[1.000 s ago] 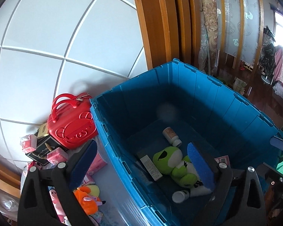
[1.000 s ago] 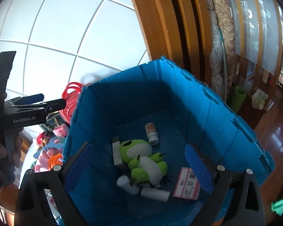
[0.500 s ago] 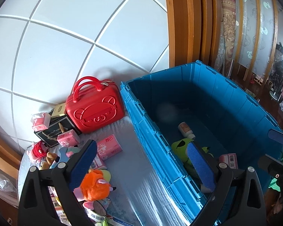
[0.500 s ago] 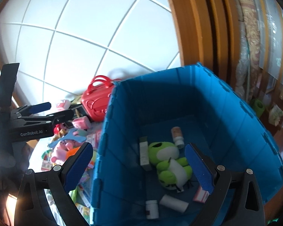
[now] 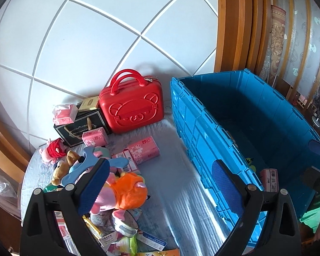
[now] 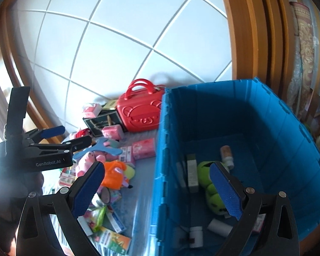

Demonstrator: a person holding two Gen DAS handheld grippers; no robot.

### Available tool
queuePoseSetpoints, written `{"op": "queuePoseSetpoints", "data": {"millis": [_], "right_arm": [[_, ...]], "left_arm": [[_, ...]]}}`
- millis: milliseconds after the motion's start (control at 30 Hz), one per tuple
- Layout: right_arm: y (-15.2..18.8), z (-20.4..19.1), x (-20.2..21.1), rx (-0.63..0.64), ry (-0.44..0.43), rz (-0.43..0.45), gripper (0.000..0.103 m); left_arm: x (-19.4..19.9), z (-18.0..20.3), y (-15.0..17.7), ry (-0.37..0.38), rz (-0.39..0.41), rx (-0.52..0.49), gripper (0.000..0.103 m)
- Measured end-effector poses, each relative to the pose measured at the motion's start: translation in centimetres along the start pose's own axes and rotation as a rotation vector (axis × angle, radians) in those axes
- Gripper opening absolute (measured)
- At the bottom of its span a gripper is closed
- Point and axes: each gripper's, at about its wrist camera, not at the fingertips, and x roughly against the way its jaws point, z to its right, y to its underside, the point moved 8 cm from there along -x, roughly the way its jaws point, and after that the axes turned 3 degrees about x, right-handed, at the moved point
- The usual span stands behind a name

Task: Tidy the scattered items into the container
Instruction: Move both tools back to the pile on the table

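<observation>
A blue crate (image 5: 204,128) stands on the table's right; in the right wrist view (image 6: 166,149) it holds a green frog plush (image 6: 207,175), bottles and small boxes. Scattered items lie left of it: a red case (image 5: 131,106), pink tissue packs (image 5: 144,151), an orange plush (image 5: 128,192), a blue boomerang toy (image 5: 91,164). My left gripper (image 5: 160,183) is open and empty above the table beside the crate's left wall; it also shows in the right wrist view (image 6: 68,136). My right gripper (image 6: 157,189) is open and empty over the crate's left wall.
A white tiled wall (image 5: 96,42) backs the table. A wooden door frame (image 5: 234,25) rises behind the crate. A black gift box (image 5: 81,128) sits left of the red case. More boxes and packets (image 6: 108,232) lie at the table's near edge.
Both grippers have swung left, from over the crate's inside toward the scattered pile. Both stay open and empty.
</observation>
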Motion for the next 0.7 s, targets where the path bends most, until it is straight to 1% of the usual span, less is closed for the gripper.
{"op": "queuePoseSetpoints", "data": {"millis": [267, 533, 700], "right_arm": [[0.6, -5.6, -0.9, 0.041, -0.025, -0.012, 0.100], [1.8, -11.0, -2.0, 0.087, -0.043, -0.047, 0.101], [3.0, -14.0, -3.1, 0.118, -0.054, -0.073, 0.101]], "left_arm": [[1.6, -5.9, 2.1, -0.020, 0.000, 0.050, 0.098], [2.2, -11.8, 6.3, -0.046, -0.046, 0.102, 0.098], [2.3, -15.9, 9.6, -0.067, -0.080, 0.165, 0.098]]}}
